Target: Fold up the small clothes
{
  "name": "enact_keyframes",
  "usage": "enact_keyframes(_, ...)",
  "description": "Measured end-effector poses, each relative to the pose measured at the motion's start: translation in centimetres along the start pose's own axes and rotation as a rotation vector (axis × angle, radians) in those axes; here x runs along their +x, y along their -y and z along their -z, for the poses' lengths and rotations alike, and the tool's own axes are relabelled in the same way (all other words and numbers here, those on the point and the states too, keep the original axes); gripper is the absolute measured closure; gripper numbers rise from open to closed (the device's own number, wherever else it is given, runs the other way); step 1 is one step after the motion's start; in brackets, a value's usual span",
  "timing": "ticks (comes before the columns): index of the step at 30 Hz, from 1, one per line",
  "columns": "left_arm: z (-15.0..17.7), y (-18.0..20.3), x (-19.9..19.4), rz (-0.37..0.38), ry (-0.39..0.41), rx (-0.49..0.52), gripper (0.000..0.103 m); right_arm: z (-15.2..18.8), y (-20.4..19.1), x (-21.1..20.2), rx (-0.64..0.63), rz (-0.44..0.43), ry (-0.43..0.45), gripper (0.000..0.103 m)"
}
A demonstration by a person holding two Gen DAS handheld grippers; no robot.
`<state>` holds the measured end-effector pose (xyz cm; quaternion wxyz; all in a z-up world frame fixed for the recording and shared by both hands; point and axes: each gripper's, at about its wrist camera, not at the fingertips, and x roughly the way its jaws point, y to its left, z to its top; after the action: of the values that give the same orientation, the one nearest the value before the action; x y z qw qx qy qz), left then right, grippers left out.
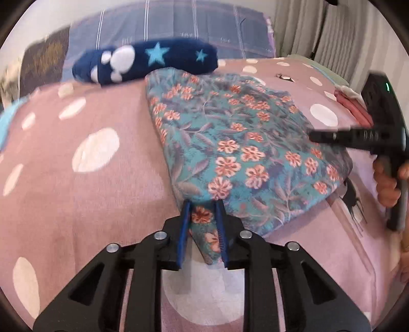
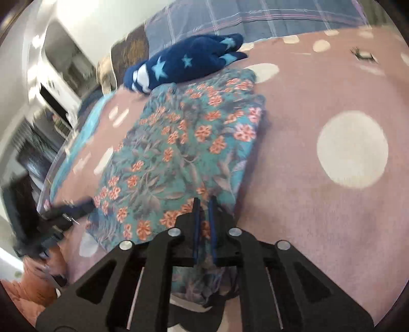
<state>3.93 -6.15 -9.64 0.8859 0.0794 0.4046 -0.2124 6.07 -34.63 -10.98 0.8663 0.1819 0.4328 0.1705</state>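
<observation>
A teal garment with orange flowers (image 1: pixel 230 132) lies folded on the pink polka-dot bedcover (image 1: pixel 76 191). In the left wrist view my left gripper (image 1: pixel 203 204) is shut on its near corner, and the cloth fills the gap between the blue pads. My right gripper (image 1: pixel 317 136) shows blurred over the garment's right edge, held by a hand (image 1: pixel 386 184). In the right wrist view my right gripper (image 2: pixel 204 201) is shut on the edge of the floral garment (image 2: pixel 179 143), with cloth hanging under it. My left gripper (image 2: pixel 84 204) is at the garment's left corner.
A dark blue plush cloth with light stars (image 1: pixel 143 61) lies just behind the garment. A plaid pillow (image 1: pixel 179 23) is at the head of the bed. Folded pink clothes (image 1: pixel 352 107) sit at the right edge, and curtains (image 1: pixel 319 25) hang beyond. A small dark item (image 1: pixel 283 76) lies on the cover.
</observation>
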Motion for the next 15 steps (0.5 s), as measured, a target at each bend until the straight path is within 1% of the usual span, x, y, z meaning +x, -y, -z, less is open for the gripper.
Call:
enact_keyframes(1,-0.1,-0.2,-0.5,-0.004,-0.008,-0.010,0.073,0.0,0.2,-0.4,0.032,-0.014,0.014,0.098)
enact_keyframes(2,0.0,-0.4,-0.9,-0.004,-0.010,-0.024,0.071,-0.1,0.1,-0.9,0.041,-0.006,0.025,0.097)
enact_keyframes(3,0.0,-0.8,-1.3,-0.003,-0.010,-0.036,0.067,-0.1,-0.2,-1.5,0.034,0.011,0.041,0.092)
enact_keyframes(4,0.4,-1.2,-1.9,-0.001,-0.009,-0.046,0.067,0.0,-0.8,-2.5,0.014,0.039,0.070,0.087)
enact_keyframes(5,0.7,-1.4,-2.3,0.003,-0.010,-0.053,0.067,0.3,-1.1,-3.5,-0.001,0.059,0.096,0.073)
enact_keyframes(6,1.1,-1.7,-2.6,0.008,-0.012,-0.062,0.066,0.7,-1.2,-4.5,-0.005,0.061,0.111,0.067)
enact_keyframes(8,1.8,-1.9,-2.9,0.018,-0.020,-0.071,0.065,1.8,-0.9,-6.4,0.007,0.041,0.122,0.067)
enact_keyframes(10,2.3,-1.5,-2.9,0.032,-0.029,-0.062,0.059,3.0,-0.8,-7.5,-0.001,0.034,0.114,0.067)
enact_keyframes(12,2.6,-0.9,-2.6,0.038,-0.035,-0.043,0.053,4.2,-0.8,-7.9,-0.022,0.029,0.084,0.067)
enact_keyframes(13,2.5,-0.6,-2.4,0.034,-0.037,-0.034,0.052,4.9,-0.9,-7.7,-0.029,0.029,0.062,0.066)
enact_keyframes(15,2.4,0.1,-2.4,0.038,-0.035,-0.016,0.051,5.6,-1.1,-6.7,-0.028,0.036,0.036,0.062)
